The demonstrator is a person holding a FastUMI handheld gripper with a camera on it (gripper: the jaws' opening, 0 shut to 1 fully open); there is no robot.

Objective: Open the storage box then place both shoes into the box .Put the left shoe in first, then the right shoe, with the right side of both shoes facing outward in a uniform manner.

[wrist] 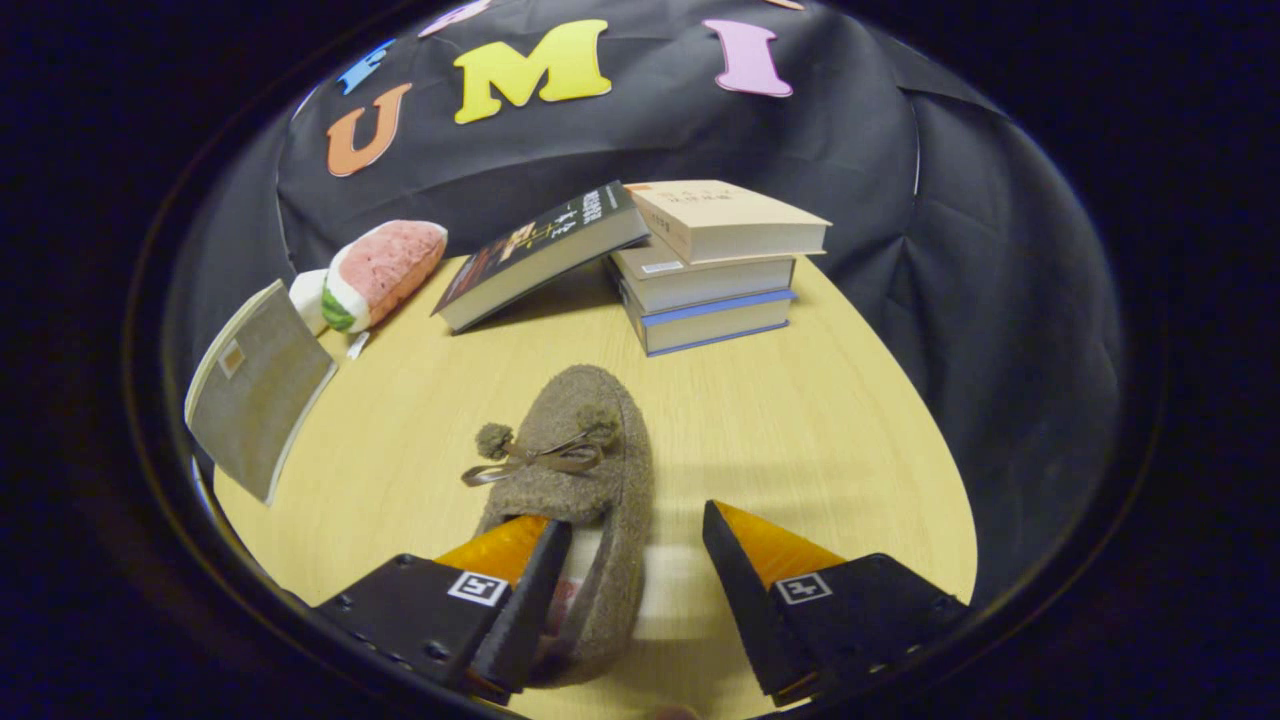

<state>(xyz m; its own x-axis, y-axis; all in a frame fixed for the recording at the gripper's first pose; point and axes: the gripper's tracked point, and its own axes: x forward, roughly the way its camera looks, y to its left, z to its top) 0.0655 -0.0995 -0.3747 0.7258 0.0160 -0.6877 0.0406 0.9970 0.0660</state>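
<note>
Jaws wide over the shoe's heel end

The gripper (636,560) straddles one wall of the fuzzy slipper (585,470), toe aimed at the book stack (712,265) across the surface (800,420); centre on that wall, then close firmly so it lifts level.

The one camera rides on the gripper (637,535), looking forward along its two spread fingers and tilted down onto the counter (800,420). It sits low and close: a shoe (580,470) lies right at the fingers, one finger reaching into its opening, while the books (715,265) and the booth wall stand farther ahead
</note>
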